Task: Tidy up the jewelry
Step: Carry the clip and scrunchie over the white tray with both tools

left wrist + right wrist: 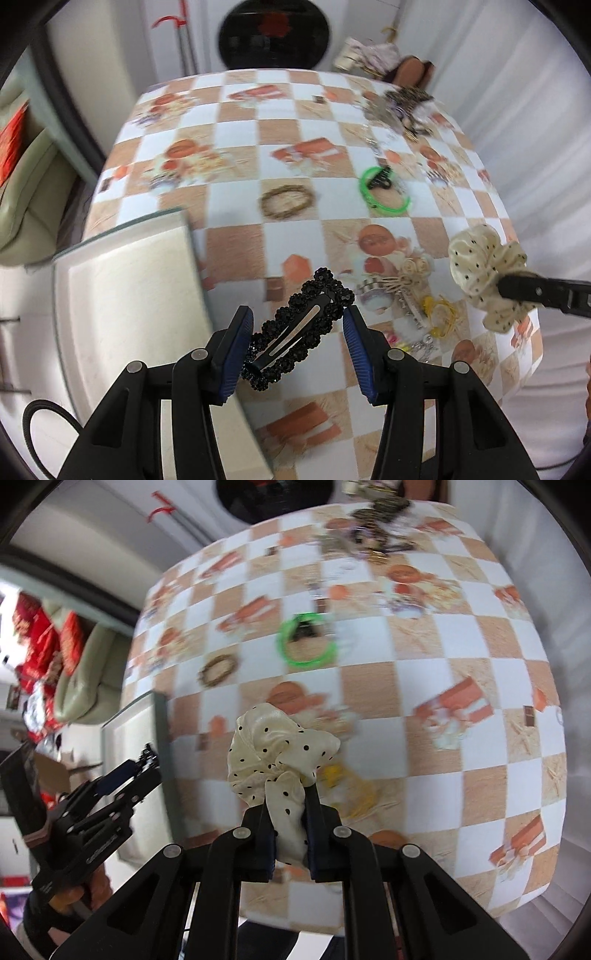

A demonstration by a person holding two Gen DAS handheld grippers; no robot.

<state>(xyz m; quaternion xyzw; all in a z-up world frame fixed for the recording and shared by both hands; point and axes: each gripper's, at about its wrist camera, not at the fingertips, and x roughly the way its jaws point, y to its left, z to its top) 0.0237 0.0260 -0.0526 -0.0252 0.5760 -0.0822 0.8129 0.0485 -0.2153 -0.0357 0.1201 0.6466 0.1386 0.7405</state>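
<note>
Both tools pointed steeply down at the bench [229, 122], which carried a checked orange-and-white cloth.

Left tool [298, 332]: jaws about half apart, the black beaded hair clip [295, 332] spanning them diagonally, its ends against the blue pads [236, 343]. Held clear of the cloth, just beside the right edge of the white tray [122, 295]. In the right wrist view this tool [149, 757] showed at the lower left over the tray [129, 746], with the hand [66, 893] holding it partly in view beneath.

Right tool [288, 805]: jaws nearly closed, pinching the cream polka-dot scrunchie [273, 749], which bulged above the fingertips. In the left wrist view the same scrunchie [484, 273] hung at the right, clamped by the black fingers [532, 291].

On the cloth farther off: a green bangle [384, 195] with a small black claw clip [380, 179] on it, a braided brown ring [286, 201] to its left, and a blurred heap of trinkets [402, 107] near the far corner. Nearer, between the two tools, lay a cream flower hair claw [402, 288] and yellow elastic bands [439, 314]. Both frames were motion-blurred.
</note>
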